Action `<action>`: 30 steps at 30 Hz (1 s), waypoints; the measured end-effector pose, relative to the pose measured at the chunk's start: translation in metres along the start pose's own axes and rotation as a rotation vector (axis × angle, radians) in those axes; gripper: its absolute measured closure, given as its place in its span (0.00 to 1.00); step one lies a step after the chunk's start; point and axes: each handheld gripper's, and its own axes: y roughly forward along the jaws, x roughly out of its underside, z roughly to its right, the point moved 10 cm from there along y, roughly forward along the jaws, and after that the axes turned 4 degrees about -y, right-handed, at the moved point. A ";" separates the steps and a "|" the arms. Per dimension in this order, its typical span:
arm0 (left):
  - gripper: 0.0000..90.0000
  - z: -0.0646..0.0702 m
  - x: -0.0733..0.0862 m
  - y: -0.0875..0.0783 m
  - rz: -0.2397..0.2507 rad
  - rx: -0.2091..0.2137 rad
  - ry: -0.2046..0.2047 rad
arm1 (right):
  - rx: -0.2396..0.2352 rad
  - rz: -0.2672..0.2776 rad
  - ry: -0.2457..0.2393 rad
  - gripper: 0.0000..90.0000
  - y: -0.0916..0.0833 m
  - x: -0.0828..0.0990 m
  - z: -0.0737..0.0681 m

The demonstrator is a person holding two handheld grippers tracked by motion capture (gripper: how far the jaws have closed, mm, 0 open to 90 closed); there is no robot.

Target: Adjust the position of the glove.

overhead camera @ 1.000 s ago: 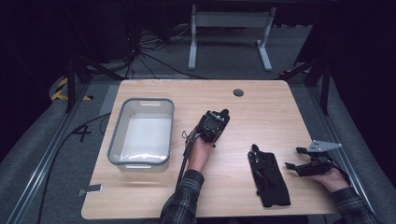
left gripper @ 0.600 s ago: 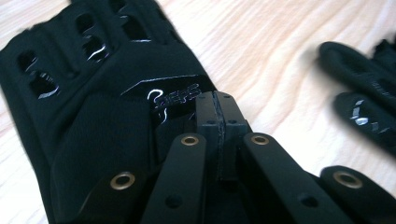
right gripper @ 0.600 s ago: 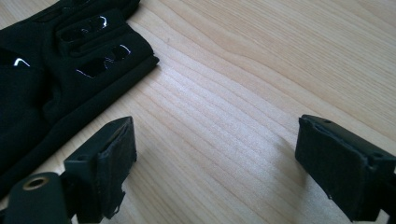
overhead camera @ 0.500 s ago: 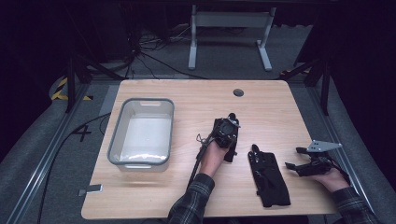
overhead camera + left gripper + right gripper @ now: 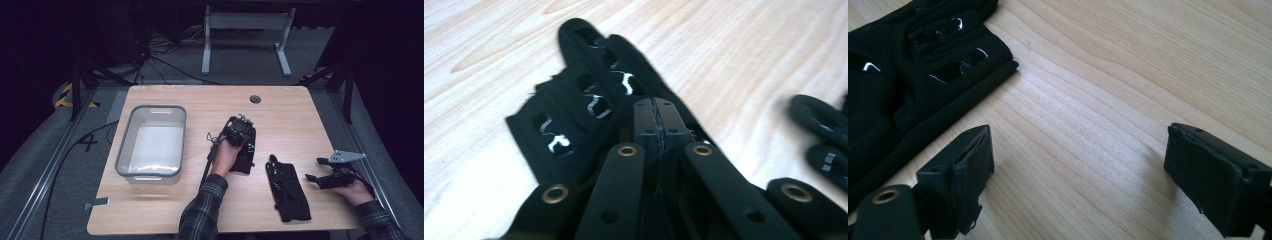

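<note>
Glove [image 5: 589, 100] pinched in closed left gripper [image 5: 656, 107], right of bin [image 5: 125, 150]; second glove [image 5: 289, 192] untouched, right gripper [image 5: 1078, 175] wide open, empty.

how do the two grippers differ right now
The left gripper has its jaws pressed together over a black glove; the right gripper has its jaws wide apart over bare table. The left sits mid-table near the bin; the right rests at the table's right edge, beside another glove. Both are black and hand-held.
</note>
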 end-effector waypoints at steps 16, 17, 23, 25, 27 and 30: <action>1.00 -0.012 0.015 0.012 -0.041 -0.011 -0.018 | -0.001 0.000 0.000 0.14 0.000 0.000 0.000; 1.00 -0.010 0.016 0.011 -0.037 -0.008 -0.027 | -0.001 0.000 0.000 0.14 0.000 0.000 0.000; 1.00 -0.003 0.028 0.003 -0.044 0.009 -0.043 | 0.000 0.000 -0.001 0.14 0.000 0.000 0.000; 1.00 0.001 0.033 0.000 -0.048 0.013 -0.041 | 0.000 0.000 0.000 0.14 0.000 0.000 0.000; 1.00 0.006 0.037 -0.002 -0.052 0.023 -0.042 | 0.000 0.000 0.000 0.14 0.000 0.000 0.000; 1.00 0.014 0.044 -0.007 -0.052 0.036 -0.036 | 0.000 -0.001 0.000 0.14 0.000 0.000 0.000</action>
